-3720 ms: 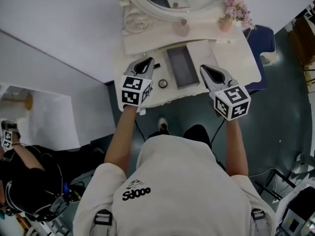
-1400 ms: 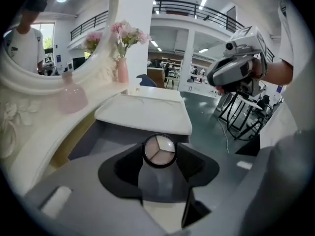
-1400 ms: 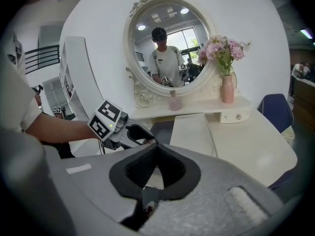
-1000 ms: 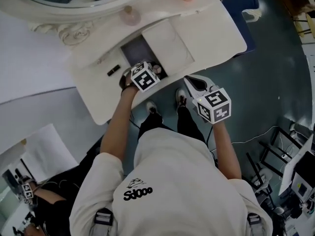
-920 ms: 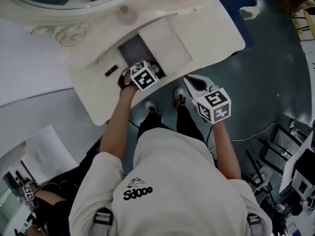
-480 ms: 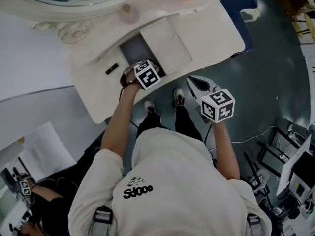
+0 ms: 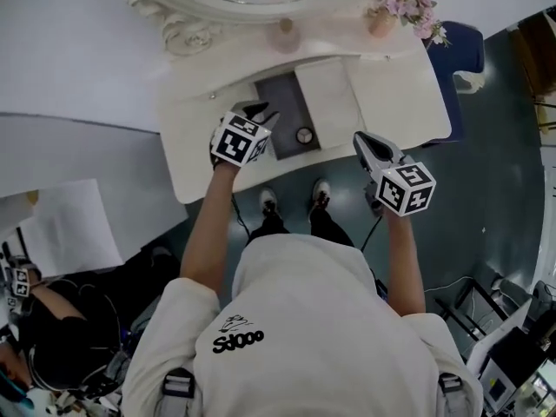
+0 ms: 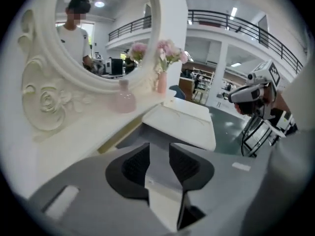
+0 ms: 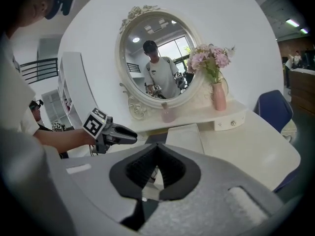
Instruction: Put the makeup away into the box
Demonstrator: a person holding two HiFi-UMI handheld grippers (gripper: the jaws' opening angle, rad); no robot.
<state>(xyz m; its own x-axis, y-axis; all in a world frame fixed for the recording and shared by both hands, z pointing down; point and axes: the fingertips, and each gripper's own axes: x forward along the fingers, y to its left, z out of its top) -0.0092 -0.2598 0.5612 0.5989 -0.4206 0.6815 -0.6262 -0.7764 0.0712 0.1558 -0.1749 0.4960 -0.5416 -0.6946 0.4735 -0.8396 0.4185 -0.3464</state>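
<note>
The open box [image 7: 280, 102] with a grey inside lies on the white dressing table [image 7: 195, 159], its white lid [image 7: 328, 101] beside it on the right. A small round compact [image 7: 304, 135] lies inside the box at its near end. My left gripper [image 7: 263, 111] hovers over the box's left edge; its jaws are closing with nothing between them [image 8: 159, 149]. Off the table's front right edge hangs my right gripper [image 7: 362, 140], its jaws together and empty [image 9: 156, 149]. The right gripper view also shows the left gripper [image 9: 129, 135] over the box.
An oval mirror [image 9: 156, 58] in an ornate frame stands at the back of the table. A pink bottle [image 7: 284, 36] and a pink vase with flowers [image 7: 382, 20] sit on the raised shelf. A blue chair [image 7: 463, 63] stands to the right. The person's feet [image 7: 295, 200] are under the front edge.
My left gripper has lifted out of the box and drawn to its left edge, leaving the compact inside. Its jaws have narrowed. The right gripper has shifted a little.
</note>
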